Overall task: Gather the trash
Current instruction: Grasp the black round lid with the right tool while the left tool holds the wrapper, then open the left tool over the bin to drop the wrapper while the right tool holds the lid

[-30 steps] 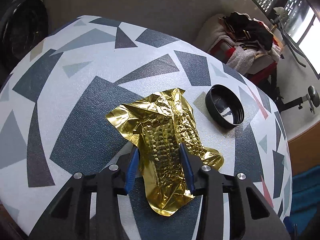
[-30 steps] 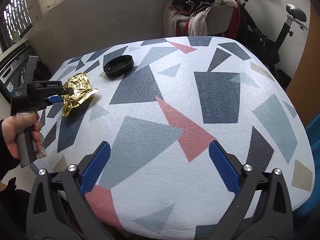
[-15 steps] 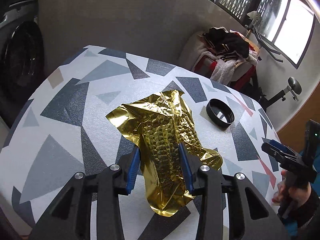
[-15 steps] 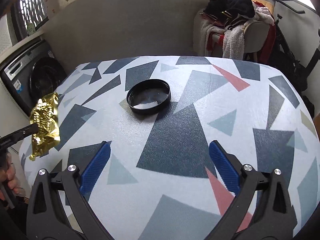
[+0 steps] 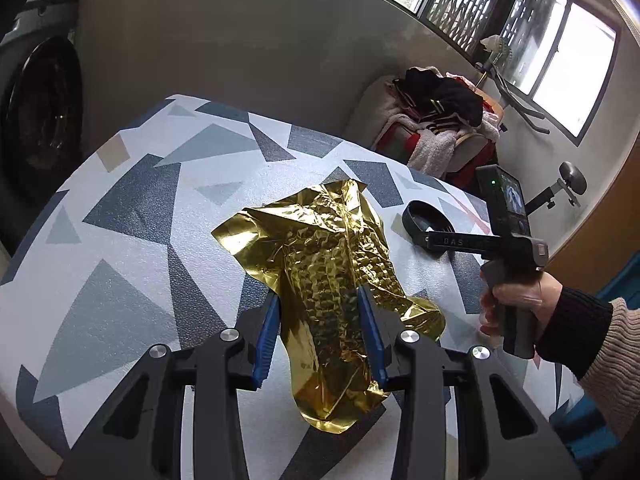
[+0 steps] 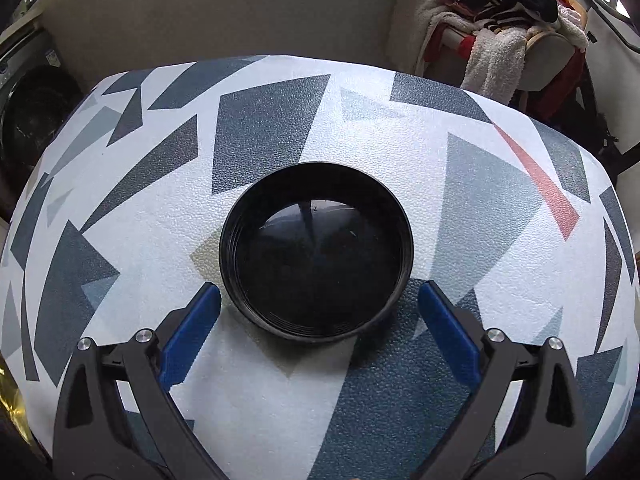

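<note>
- Left gripper (image 5: pixel 320 332): blue-padded jaws clamped on the crumpled gold foil wrapper (image 5: pixel 324 276). Both pads press into the embossed middle band of the sheet.
- The wrapper hangs in the grip: its upper flap spreads beyond the fingertips, its lower end droops below the pads. It looks lifted clear of the table, though from this angle I cannot be sure that no corner touches.
- Table (image 5: pixel 120 216): white textured cover printed with grey, dark blue and a few red triangles.
- Right gripper (image 6: pixel 318 304): jaws wide apart, nothing between the pads. The fingertips sit on either side of the near rim of the round black plastic lid (image 6: pixel 316 252); no contact visible.
- The lid lies open side up on the table, glossy inner face showing reflections, threads visible on the inside wall.
- Left wrist view: the right gripper reaches in from the right, its black arm over the lid (image 5: pixel 424 222). A hand (image 5: pixel 516 300) in a clear glove holds its handle; dark cuff and beige knitted sleeve (image 5: pixel 612 360) behind it.
- Lid and wrapper are apart, the lid to the wrapper's right in the left wrist view.
- Background: chair piled with clothes and a white towel (image 6: pixel 500 20); washing machine door (image 5: pixel 40 120) at far left; barred windows (image 5: pixel 520 20) above.
</note>
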Action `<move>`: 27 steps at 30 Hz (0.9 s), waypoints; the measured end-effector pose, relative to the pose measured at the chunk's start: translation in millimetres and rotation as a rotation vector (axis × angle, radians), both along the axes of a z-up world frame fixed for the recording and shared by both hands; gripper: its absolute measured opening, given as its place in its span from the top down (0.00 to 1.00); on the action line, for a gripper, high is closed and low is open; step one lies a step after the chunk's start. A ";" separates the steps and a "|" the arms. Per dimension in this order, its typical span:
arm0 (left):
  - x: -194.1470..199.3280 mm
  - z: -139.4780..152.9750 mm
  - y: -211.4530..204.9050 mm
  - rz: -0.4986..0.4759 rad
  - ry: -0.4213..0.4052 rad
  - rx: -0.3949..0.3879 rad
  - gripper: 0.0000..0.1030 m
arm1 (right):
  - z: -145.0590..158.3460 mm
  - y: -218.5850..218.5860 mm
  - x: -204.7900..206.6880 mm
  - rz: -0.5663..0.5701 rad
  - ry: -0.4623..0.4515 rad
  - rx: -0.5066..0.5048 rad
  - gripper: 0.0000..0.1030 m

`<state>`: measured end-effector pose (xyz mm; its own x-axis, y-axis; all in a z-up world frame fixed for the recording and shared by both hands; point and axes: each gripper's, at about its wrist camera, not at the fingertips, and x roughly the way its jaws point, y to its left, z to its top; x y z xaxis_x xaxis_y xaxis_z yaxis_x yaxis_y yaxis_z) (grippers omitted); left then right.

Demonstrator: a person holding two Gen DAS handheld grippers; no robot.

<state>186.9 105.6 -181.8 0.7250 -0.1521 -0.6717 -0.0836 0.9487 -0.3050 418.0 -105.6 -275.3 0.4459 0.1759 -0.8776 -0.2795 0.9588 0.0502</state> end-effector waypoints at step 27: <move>-76.3 28.7 -42.1 -0.191 -0.037 0.048 0.64 | 85.4 -80.8 -220.3 0.106 -0.227 0.213 0.15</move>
